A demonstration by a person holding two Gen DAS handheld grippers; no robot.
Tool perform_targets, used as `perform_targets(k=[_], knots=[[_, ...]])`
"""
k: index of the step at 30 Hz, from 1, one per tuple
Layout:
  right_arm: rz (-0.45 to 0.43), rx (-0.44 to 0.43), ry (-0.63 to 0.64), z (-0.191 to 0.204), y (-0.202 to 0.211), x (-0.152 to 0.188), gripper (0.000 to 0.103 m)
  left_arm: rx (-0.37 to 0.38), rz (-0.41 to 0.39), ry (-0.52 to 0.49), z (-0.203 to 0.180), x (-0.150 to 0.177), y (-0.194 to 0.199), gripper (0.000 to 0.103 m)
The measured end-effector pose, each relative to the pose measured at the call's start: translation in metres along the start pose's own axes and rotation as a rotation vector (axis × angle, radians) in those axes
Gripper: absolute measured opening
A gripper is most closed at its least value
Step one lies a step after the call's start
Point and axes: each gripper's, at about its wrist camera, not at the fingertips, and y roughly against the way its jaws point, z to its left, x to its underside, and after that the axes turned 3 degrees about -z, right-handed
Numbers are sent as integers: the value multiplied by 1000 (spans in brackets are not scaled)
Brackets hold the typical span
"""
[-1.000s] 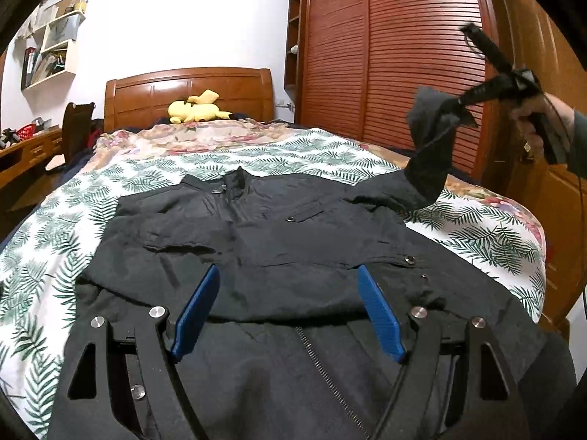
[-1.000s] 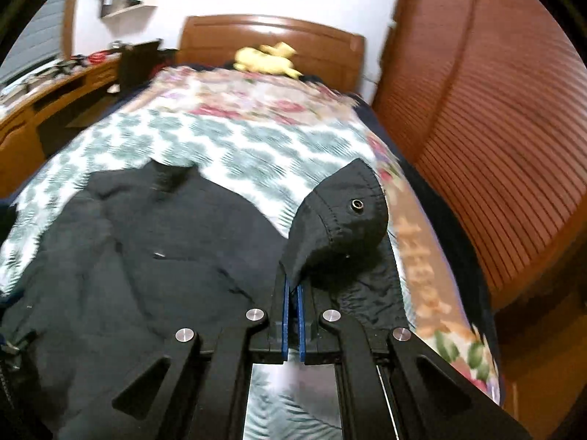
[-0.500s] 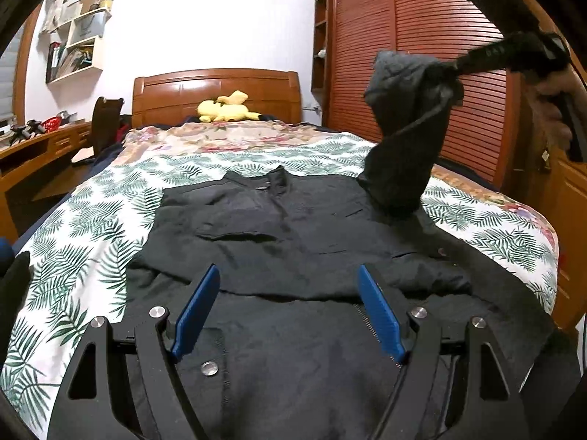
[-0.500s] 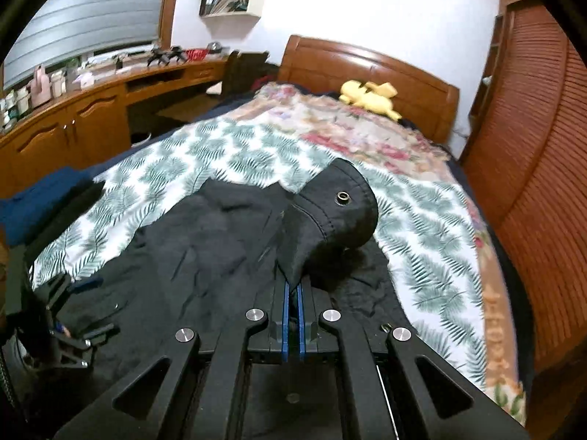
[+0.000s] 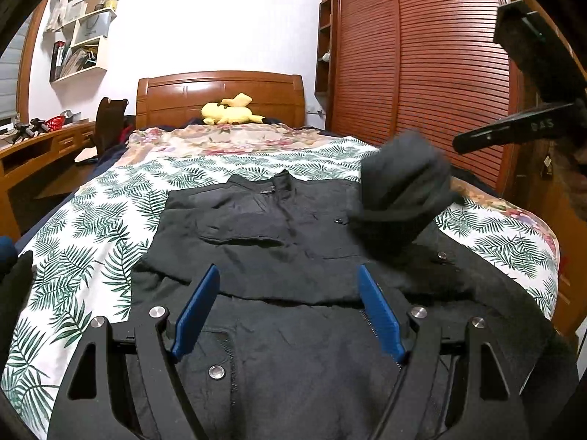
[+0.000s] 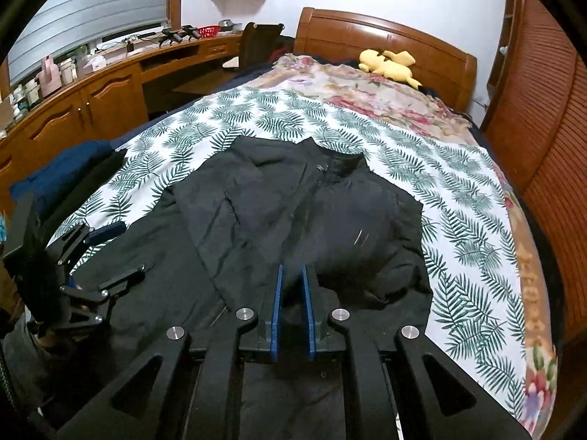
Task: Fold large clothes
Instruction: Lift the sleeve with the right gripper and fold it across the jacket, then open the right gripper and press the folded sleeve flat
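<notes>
We have a black jacket (image 5: 279,242) spread front-up on the bed (image 5: 110,227), collar at the far end from both grippers, hem nearest us. It lies flat like that, we judge, so the sleeves can be folded in over the chest first.

Right gripper (image 6: 292,275): jaws just parting, narrow gap, nothing pinched that we can see. The right sleeve (image 5: 403,190) is a blurred dark bundle just ahead of it and below, apparently dropping onto the jacket's chest. In the right wrist view it blurs into the body fabric directly beyond the fingertips. So this reads as the release of the sleeve fold.

Left gripper (image 5: 290,308): jaws spread wide, nothing between them, hovering over the jacket's lower front, with a fabric fold line just beyond its fingertips. We judge it's waiting for the next grab, likely the hem or the left side.

Containers: none in the task. Well beyond the left gripper, to its left, a wall shelf (image 5: 80,44) holds books and papers, and a red basket (image 5: 58,121) sits on the bench (image 5: 40,146); contents too small to tell. A yellow plush toy (image 5: 231,110) lies at the headboard, far ahead of both grippers.
</notes>
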Motion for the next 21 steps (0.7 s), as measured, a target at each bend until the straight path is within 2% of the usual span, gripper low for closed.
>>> perform_targets(k=[5,8,13,21], knots=[[-6,7,9,4,27,11,16,0,1,-6,-1,2,0,78],[3,14,-1,4,30,21,22,-3,8,-9,-2,3,-2,78],[14,10,-51,-4,18,41,30,-7,24,-19,-5,6,-6,78],[8,34,-143,-26,-11,86,31,19,69,1,-16,13,-18,78]])
